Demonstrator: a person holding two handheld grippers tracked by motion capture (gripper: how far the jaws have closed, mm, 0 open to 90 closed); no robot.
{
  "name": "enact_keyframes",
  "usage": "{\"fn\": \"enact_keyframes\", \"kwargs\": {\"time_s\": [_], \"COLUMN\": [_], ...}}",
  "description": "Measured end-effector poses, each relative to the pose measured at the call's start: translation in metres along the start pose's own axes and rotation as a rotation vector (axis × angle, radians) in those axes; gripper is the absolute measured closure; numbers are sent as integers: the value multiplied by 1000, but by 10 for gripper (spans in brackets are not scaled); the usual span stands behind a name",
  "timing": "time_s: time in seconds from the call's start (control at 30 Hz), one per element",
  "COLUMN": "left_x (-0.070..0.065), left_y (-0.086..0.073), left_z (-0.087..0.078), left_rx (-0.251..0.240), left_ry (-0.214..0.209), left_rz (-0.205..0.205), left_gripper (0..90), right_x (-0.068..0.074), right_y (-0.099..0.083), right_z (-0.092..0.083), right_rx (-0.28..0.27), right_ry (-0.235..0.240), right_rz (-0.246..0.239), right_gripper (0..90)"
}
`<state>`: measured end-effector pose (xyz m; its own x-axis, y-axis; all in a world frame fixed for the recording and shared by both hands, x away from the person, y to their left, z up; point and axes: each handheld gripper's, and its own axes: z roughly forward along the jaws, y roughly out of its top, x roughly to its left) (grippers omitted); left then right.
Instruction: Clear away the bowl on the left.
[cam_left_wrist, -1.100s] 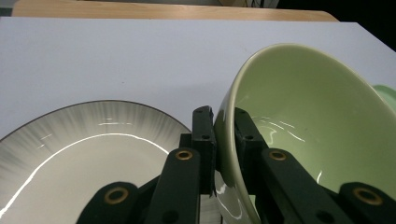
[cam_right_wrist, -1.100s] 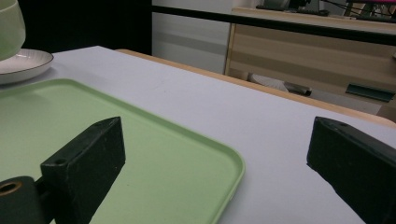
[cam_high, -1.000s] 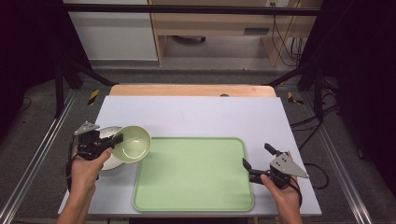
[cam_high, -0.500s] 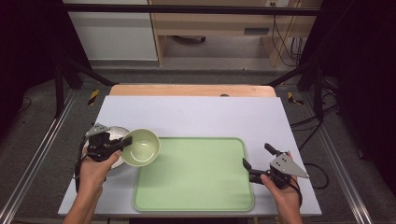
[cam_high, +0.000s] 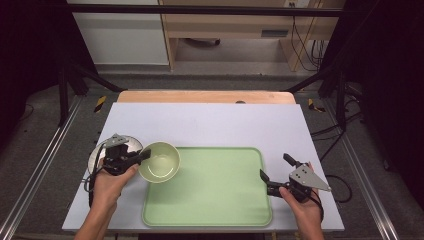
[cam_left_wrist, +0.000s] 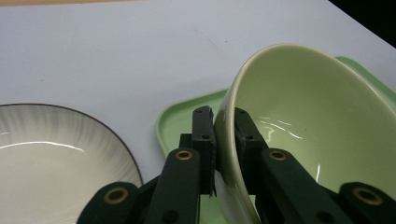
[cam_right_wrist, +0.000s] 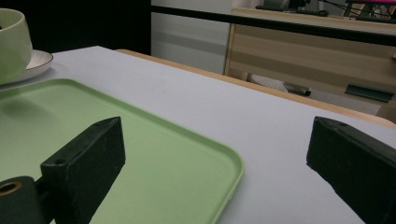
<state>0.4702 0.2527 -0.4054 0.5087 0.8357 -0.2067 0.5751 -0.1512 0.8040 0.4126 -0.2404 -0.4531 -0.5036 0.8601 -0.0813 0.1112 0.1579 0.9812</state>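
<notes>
Pinching bowl (cam_left_wrist: 299, 121) rim in left gripper (cam_left_wrist: 224, 140)

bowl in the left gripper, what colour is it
The glossy ceramic bowl is pale green inside and out, with a lighter cream rim; the left gripper view shows it best.

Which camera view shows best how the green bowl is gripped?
The left gripper view: the left gripper pinches the green bowl at its rim. The high view shows the whole bowl; the right gripper view, one edge.

Even bright overhead light on table (cam_high: 210, 120); dark surroundings; soft shadows; glare streaks inside bowl (cam_left_wrist: 299, 126); slight softness.
</notes>
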Motion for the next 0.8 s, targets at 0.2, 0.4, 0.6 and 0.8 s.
{"fn": "enact_keyframes", "kwargs": {"time_s": [0.2, 0.4, 0.6, 0.8], "left_x": [-12, -19, -24, -29], "left_y": [-2, -5, -9, -10], "left_z": [9, 17, 23, 27], "left_rx": [25, 44, 62, 67], "left_ry": [-33, -56, -73, -86], "left_rz": [16, 27, 27, 28], "left_gripper": [818, 818, 818, 818], "right_x": [0, 0, 0, 0], "right_y": [0, 0, 0, 1], "right_z": [0, 0, -1, -1], "right_rx": [0, 1, -1, -2], "right_ry": [0, 1, -1, -3], "right_rz": [0, -1, -1, 1], "right_gripper": [46, 46, 46, 46]}}
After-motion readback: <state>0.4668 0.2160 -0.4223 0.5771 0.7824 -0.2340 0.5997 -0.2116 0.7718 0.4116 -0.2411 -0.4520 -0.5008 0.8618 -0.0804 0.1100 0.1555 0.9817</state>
